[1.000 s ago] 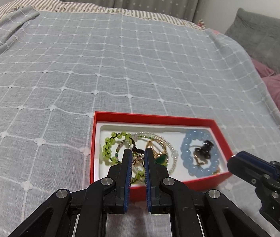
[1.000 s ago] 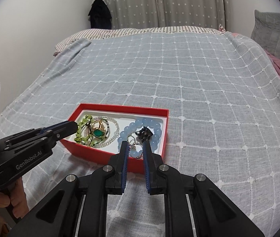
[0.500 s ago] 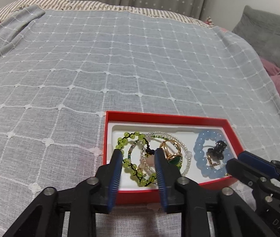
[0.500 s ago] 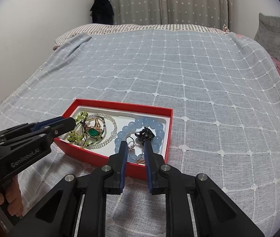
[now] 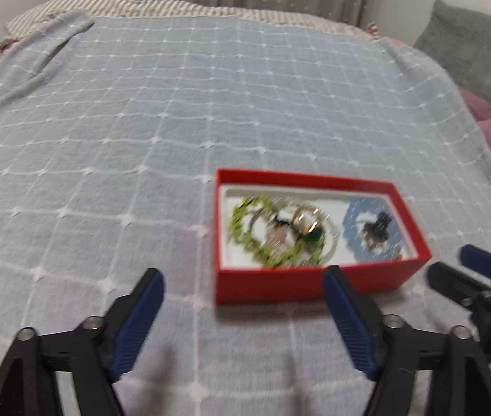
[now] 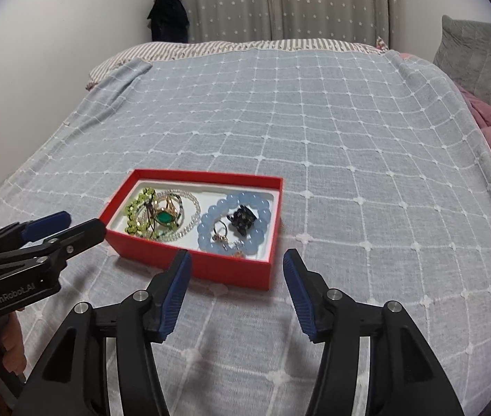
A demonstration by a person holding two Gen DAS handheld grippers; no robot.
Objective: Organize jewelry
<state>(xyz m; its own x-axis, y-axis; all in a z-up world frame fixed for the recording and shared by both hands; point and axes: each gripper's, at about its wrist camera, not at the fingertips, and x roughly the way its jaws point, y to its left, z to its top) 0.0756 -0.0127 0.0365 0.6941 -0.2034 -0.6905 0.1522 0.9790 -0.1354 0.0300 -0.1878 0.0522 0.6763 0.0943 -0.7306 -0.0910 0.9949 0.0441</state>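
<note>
Red cardboard box (image 6: 210, 270) on the bed already holds every visible bracelet and ring; our left claw (image 5: 242, 275) and right claw (image 6: 236, 256), just spread empty, seemingly finished.

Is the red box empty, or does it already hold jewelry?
It holds jewelry. The open red box contains a blue bead bracelet, a green bead bracelet and clear beads, all inside its white liner.

A bedroom: blanket-covered bed (image 6: 314, 131), pillows (image 6: 470, 59), curtains (image 6: 280, 0).
</note>
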